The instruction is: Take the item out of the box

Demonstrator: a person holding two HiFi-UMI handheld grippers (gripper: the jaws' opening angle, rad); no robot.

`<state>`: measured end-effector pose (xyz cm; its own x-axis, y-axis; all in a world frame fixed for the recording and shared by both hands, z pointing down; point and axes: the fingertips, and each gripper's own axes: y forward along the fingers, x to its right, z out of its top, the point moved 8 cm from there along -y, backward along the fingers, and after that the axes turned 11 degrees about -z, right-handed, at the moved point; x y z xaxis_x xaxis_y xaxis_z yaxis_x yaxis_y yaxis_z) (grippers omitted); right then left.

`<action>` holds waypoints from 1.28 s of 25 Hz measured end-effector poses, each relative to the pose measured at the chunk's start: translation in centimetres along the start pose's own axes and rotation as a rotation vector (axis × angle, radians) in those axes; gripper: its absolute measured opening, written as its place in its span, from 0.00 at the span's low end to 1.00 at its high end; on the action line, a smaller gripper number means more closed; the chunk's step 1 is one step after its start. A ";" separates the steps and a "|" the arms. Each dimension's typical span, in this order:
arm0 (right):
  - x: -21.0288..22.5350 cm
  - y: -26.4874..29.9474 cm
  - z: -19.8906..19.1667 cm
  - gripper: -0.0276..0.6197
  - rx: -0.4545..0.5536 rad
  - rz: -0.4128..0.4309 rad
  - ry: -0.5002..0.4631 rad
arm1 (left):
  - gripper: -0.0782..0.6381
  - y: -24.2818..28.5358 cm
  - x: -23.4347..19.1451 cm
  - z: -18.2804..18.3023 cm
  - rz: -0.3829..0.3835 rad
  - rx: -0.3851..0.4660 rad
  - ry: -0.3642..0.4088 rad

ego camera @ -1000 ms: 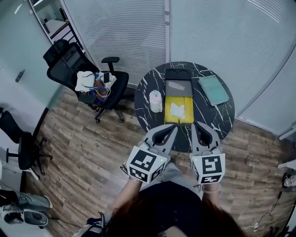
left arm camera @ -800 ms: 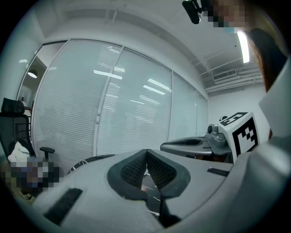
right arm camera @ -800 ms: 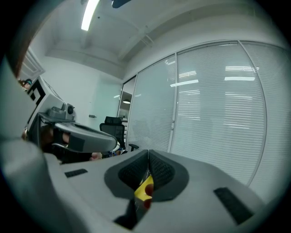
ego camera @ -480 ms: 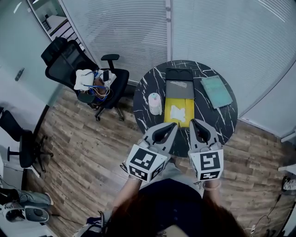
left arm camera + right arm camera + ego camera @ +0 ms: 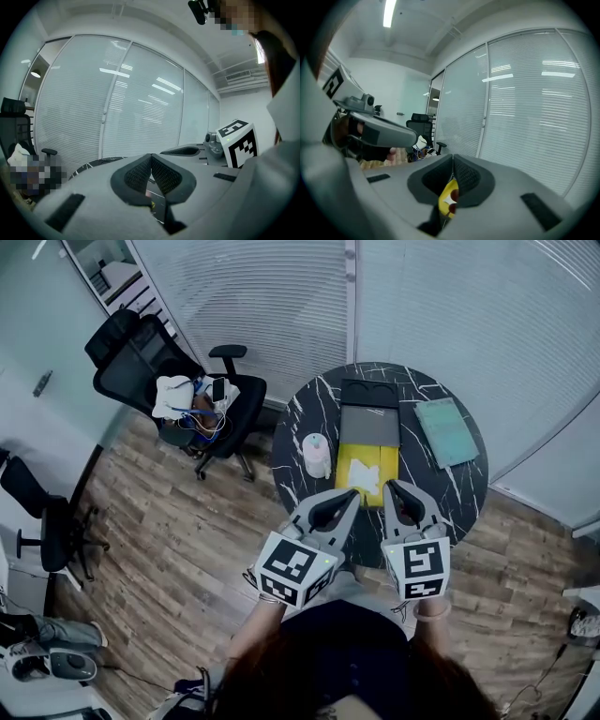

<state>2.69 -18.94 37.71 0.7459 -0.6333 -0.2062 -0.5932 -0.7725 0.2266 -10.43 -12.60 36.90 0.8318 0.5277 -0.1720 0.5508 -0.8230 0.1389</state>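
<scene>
An open yellow box lies on the round black marble table, with a white crumpled item inside it. Its grey lid lies flat just behind it. Both grippers hover over the table's near edge, pointing at the box. My left gripper is shut and empty, its pads meeting at the tip. Beside it, my right gripper is shut too, its tip at the box's near end. In the right gripper view, the yellow box shows through the slit under the closed pads.
A white roll stands left of the box. A black tray lies behind the lid and a teal notebook to the right. A black office chair holding clutter stands left of the table. Blinds-covered glass walls run behind.
Both grippers have edged forward toward the box, and the right tip now reaches its near end. Both stay shut. Nothing on the table has moved.
</scene>
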 end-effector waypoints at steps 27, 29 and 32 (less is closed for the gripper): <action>0.6 9.0 -4.2 0.08 -0.138 0.127 -0.146 | 0.15 4.6 -4.8 0.2 0.018 -0.032 -0.034; 0.7 9.6 -4.4 0.08 -0.145 0.136 -0.162 | 0.15 4.9 -5.1 0.3 0.022 -0.032 -0.034; 0.7 10.3 -5.1 0.08 -0.164 0.155 -0.172 | 0.15 5.3 -5.4 0.2 0.030 -0.035 -0.035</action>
<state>-1.33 -27.11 44.78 0.5790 -0.7530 -0.3127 -0.6292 -0.6565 0.4160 -12.04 -19.84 38.33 0.8453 0.4948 -0.2017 0.5284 -0.8301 0.1780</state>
